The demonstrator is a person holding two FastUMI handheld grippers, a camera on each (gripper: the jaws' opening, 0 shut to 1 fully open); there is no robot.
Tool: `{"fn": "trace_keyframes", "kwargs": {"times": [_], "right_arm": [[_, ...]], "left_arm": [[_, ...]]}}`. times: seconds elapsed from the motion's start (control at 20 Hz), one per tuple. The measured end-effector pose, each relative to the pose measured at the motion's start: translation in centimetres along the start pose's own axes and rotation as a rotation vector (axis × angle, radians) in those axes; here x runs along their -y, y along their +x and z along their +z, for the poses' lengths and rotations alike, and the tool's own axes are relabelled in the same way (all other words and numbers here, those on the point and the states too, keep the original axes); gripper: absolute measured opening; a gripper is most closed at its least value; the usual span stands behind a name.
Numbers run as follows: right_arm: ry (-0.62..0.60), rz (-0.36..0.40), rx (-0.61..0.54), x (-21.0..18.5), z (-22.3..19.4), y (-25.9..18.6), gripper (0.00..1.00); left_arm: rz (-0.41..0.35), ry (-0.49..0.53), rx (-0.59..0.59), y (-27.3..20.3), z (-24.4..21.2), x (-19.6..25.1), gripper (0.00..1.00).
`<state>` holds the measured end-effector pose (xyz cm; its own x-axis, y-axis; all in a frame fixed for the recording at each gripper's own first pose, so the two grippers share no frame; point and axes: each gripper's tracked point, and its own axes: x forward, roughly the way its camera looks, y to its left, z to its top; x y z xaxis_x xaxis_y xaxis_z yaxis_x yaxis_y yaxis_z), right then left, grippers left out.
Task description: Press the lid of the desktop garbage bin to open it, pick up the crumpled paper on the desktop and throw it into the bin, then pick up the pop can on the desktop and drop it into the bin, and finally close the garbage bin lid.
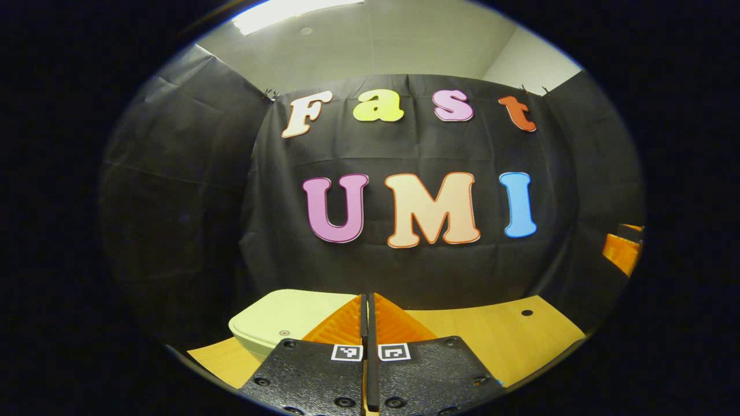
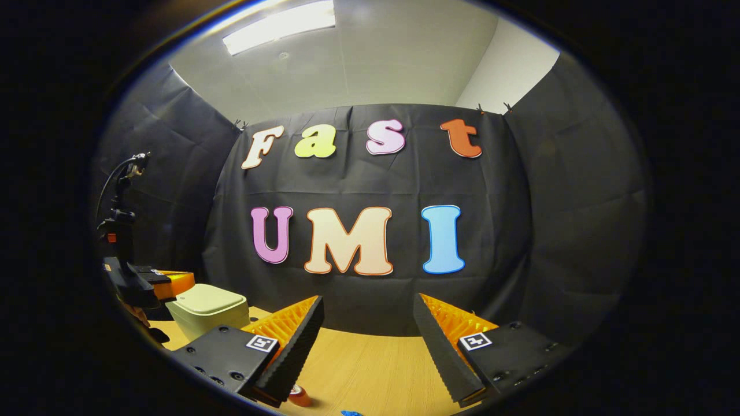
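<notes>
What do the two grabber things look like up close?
Each has two wedge-shaped fingers with ridged sides, fixed to black plates with round screws. Every plate carries a small black-and-white square marker. That goes for both the left gripper and the right gripper. In the right gripper view, the left one also has a black post with a thin curling cable on top.

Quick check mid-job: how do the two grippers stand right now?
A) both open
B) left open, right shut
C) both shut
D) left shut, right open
D: in the left gripper view the left gripper has its fingers closed together with nothing between them, above the bin lid; in the right gripper view the right gripper stands wide open over the table.
</notes>
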<state>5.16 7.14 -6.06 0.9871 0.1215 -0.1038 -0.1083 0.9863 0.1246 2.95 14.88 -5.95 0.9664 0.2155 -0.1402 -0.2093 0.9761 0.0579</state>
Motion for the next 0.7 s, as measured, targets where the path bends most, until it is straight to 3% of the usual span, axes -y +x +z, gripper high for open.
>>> {"fn": "trace_keyframes", "kwargs": {"times": [0.7], "right_arm": [[-0.023, 0.002, -0.088, -4.3, -4.1, 1.2, 0.99]], "left_arm": [[0.096, -0.03, -0.164, 2.4, -7.7, -8.7, 0.0]]}}
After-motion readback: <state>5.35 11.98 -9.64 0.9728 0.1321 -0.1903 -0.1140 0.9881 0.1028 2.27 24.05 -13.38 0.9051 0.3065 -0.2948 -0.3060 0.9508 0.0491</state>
